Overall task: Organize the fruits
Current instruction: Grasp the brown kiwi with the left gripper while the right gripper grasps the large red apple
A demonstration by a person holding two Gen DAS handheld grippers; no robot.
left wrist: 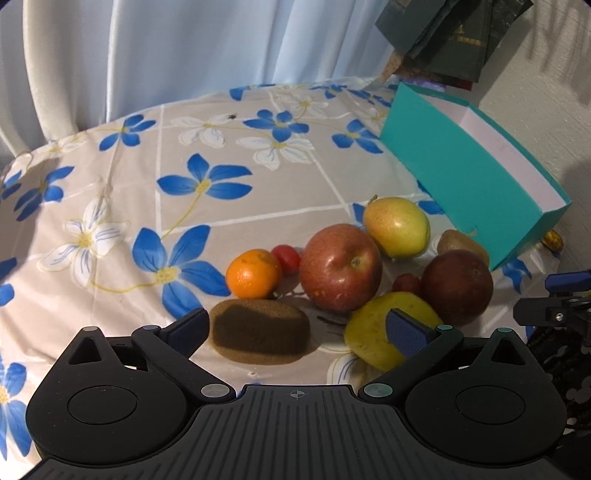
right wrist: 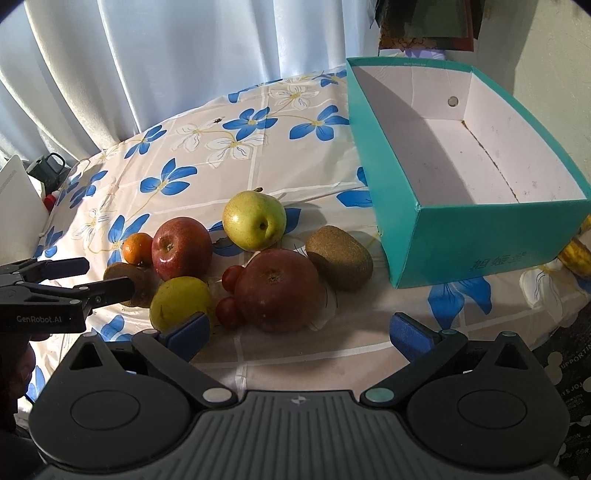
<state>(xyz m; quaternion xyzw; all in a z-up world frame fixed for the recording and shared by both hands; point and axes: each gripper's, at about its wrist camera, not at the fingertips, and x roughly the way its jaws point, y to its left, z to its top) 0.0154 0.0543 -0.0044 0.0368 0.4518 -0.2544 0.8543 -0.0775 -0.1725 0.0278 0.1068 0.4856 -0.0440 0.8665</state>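
A pile of fruit lies on the flowered tablecloth (right wrist: 258,147): two red apples (right wrist: 181,248) (right wrist: 277,290), a green pear (right wrist: 255,220), a yellow pear (right wrist: 180,303), an orange (right wrist: 137,249), two kiwis (right wrist: 339,257) (right wrist: 131,282) and small tomatoes (right wrist: 232,278). An empty teal box (right wrist: 461,155) stands to the right. My left gripper (left wrist: 297,330) is open, its jaws either side of the near kiwi (left wrist: 260,336), with the yellow pear (left wrist: 373,339) behind the right finger. My right gripper (right wrist: 300,334) is open and empty just in front of the big apple.
White curtains hang behind the table. A yellow fruit (right wrist: 576,254) peeks out behind the box's right corner. A white object and a dark mug (right wrist: 50,168) stand at the far left. Dark books (left wrist: 450,33) sit at the back right.
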